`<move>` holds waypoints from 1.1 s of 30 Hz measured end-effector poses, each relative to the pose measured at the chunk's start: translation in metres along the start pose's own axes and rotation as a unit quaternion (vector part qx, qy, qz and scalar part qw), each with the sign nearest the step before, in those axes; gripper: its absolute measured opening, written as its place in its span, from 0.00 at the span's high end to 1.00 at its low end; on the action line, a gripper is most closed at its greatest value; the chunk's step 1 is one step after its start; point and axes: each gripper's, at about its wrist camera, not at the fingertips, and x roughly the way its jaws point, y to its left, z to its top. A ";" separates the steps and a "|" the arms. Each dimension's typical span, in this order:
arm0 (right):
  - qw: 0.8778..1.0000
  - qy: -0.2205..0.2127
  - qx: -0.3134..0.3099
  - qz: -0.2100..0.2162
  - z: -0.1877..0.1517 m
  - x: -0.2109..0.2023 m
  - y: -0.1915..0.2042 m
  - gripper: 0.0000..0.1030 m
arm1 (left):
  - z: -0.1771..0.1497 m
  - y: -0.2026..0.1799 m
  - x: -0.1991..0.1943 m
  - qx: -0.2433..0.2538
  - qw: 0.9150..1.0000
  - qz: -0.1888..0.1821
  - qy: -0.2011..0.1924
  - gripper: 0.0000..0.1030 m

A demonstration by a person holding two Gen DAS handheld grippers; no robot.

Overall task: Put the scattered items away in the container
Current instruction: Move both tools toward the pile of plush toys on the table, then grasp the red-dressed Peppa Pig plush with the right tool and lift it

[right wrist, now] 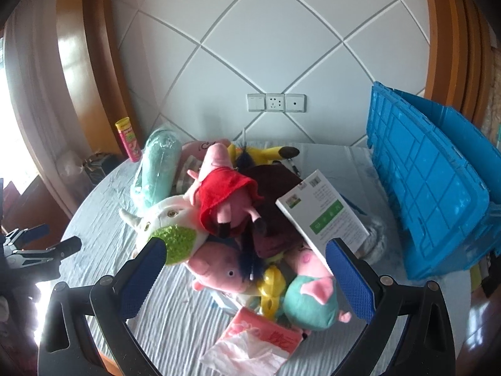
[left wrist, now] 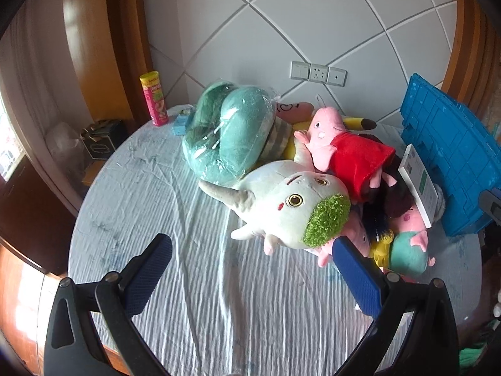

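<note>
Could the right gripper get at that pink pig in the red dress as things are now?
Probably yes. The pig in the red dress lies on top of the toy pile with nothing over it, and the right gripper is open and facing it. The white box leans beside it, not across it.

The left gripper [left wrist: 252,264] has glossy black plastic arms with cut-out slots, round silver rivets at the joints, and blue finger pads [left wrist: 355,274] with a fine dimpled texture. The right gripper [right wrist: 245,271] is built alike: black linkages, silver rivets, textured blue pads [right wrist: 350,277].
</note>
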 end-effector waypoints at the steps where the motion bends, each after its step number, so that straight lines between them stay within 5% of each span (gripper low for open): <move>1: 1.000 0.003 0.000 -0.004 0.002 0.004 0.000 0.00 | 0.002 0.001 0.007 -0.002 1.000 -0.008 0.007 0.00; 11: 0.998 0.026 0.023 -0.046 0.010 0.021 -0.055 0.00 | 0.010 -0.030 0.040 -0.008 1.000 -0.014 0.027 0.00; 19: 0.999 0.037 0.002 -0.002 0.023 0.047 -0.078 0.00 | 0.010 -0.043 0.057 -0.035 0.998 0.029 0.037 0.00; 33: 0.990 0.078 -0.078 0.082 0.055 0.137 -0.021 0.00 | 0.016 -0.027 0.078 -0.076 0.993 0.078 0.045 0.00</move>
